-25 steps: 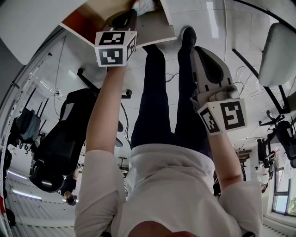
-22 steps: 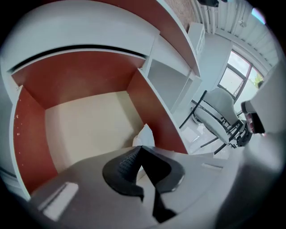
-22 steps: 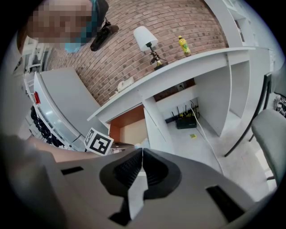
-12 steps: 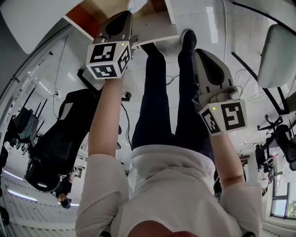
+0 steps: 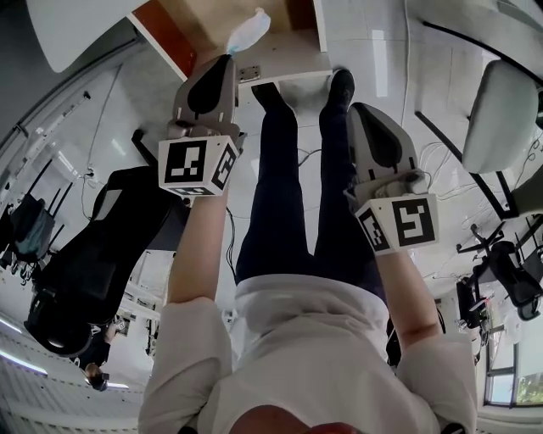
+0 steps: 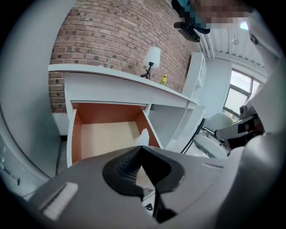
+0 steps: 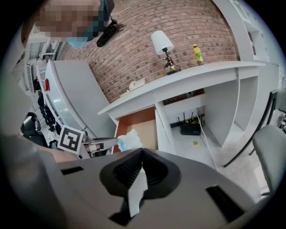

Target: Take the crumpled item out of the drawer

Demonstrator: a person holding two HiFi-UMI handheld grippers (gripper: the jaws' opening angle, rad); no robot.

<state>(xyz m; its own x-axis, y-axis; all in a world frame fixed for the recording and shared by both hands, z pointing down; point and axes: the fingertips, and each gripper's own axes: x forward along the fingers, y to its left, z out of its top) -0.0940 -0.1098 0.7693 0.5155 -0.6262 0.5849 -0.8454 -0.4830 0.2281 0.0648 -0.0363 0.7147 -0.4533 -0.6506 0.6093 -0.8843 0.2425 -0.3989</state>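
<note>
The drawer (image 5: 204, 21) stands pulled out of the white desk, with orange walls and a pale bare floor (image 6: 107, 138). My left gripper (image 5: 231, 56) hangs above its front edge, shut on the crumpled item (image 5: 251, 28), a white and pale blue wad that sticks out past the jaw tips (image 6: 144, 137). The right gripper view shows the same wad (image 7: 129, 139) held up in front of the drawer (image 7: 143, 125) by the left gripper's fingers (image 7: 105, 142). My right gripper (image 5: 360, 110) is off to the right over the floor, shut and holding nothing (image 7: 142, 150).
A black office chair (image 5: 110, 246) stands to the left and a grey chair (image 5: 501, 110) to the right. The person's legs and shoes (image 5: 341, 85) are just in front of the drawer. A lamp (image 7: 161, 44) and a yellow bottle (image 7: 197, 53) stand on the desk top.
My left gripper has risen and drawn back from the drawer with the crumpled item, which now hangs clear above the drawer's front. The right gripper has barely shifted.
</note>
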